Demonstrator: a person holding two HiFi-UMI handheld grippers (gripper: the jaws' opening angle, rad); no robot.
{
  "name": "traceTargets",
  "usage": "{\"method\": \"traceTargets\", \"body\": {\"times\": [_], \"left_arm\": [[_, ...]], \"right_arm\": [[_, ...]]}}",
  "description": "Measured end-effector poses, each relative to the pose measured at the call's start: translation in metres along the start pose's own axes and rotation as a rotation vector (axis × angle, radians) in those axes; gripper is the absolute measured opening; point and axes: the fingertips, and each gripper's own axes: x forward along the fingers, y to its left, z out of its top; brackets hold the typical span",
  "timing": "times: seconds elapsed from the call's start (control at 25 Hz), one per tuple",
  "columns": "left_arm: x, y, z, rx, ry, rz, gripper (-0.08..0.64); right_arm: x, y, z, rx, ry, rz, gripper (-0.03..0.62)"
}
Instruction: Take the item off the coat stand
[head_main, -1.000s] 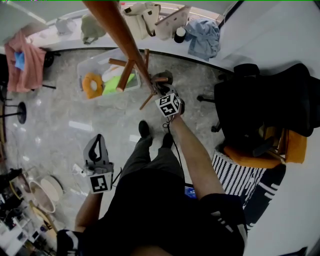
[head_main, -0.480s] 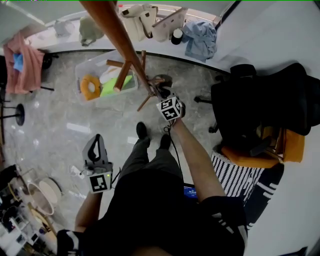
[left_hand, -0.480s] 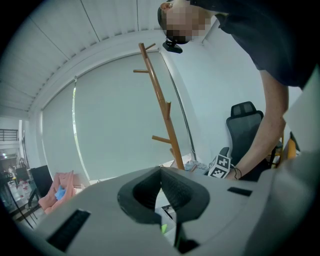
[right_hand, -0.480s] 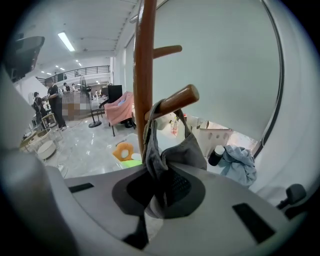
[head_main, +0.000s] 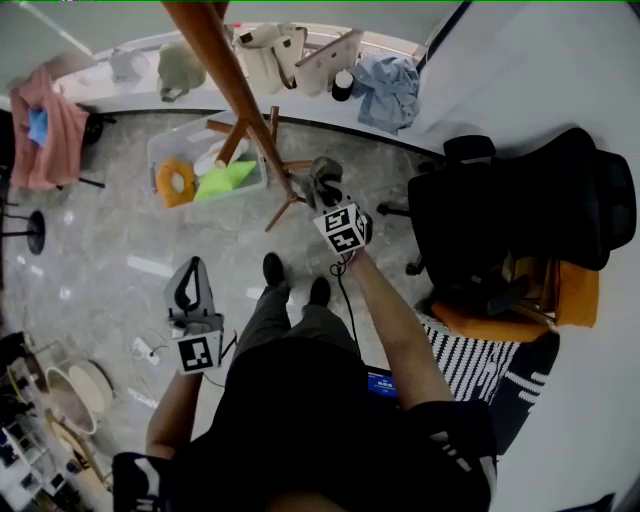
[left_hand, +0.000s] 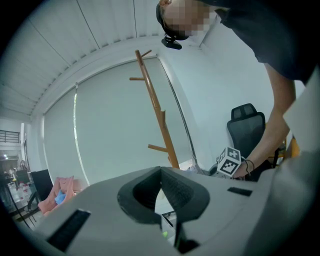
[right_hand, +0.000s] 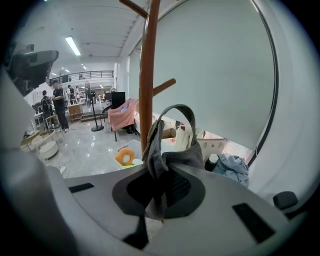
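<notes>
The wooden coat stand (head_main: 225, 80) rises in front of me, and its pole (right_hand: 148, 75) with bare pegs fills the right gripper view. My right gripper (head_main: 328, 198) is shut on a grey cloth item (head_main: 322, 180) just right of the stand's lower legs. In the right gripper view that grey item (right_hand: 172, 150) is pinched between the jaws (right_hand: 161, 175), and its looped strap stands up beside the pole. Whether the strap touches the stand I cannot tell. My left gripper (head_main: 190, 285) hangs low at my left side, shut and empty, and its jaws (left_hand: 161, 171) point up at the stand (left_hand: 157, 115).
A clear bin (head_main: 165, 150) with orange and green things sits on the floor behind the stand. Bags and a blue garment (head_main: 385, 90) lie on the window ledge. A black office chair (head_main: 520, 220) and a striped basket (head_main: 470, 350) stand to my right, and a pink cloth (head_main: 45, 125) hangs at left.
The right gripper has stayed shut on the grey item and now sits a little further right of the stand's legs. The left gripper has barely moved.
</notes>
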Motion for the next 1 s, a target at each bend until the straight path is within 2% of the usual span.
{"method": "traceTargets", "body": {"times": [0.24,0.44,1.0], "left_arm": [[-0.005,-0.018,0.017,0.022,-0.047,0.018,0.025],[-0.016,-0.021,0.029,0.004,-0.072,0.021,0.025],[-0.04,0.001,0.054,-0.012,-0.117,-0.024,0.025]], "right_arm": [[-0.057,-0.003,0.026,-0.027,-0.063,0.045,0.029],[-0.105,0.002,0.057,-0.03,-0.101,0.052,0.029],[-0.195,0.049,0.114,-0.054,-0.146,0.041,0.029]]}}
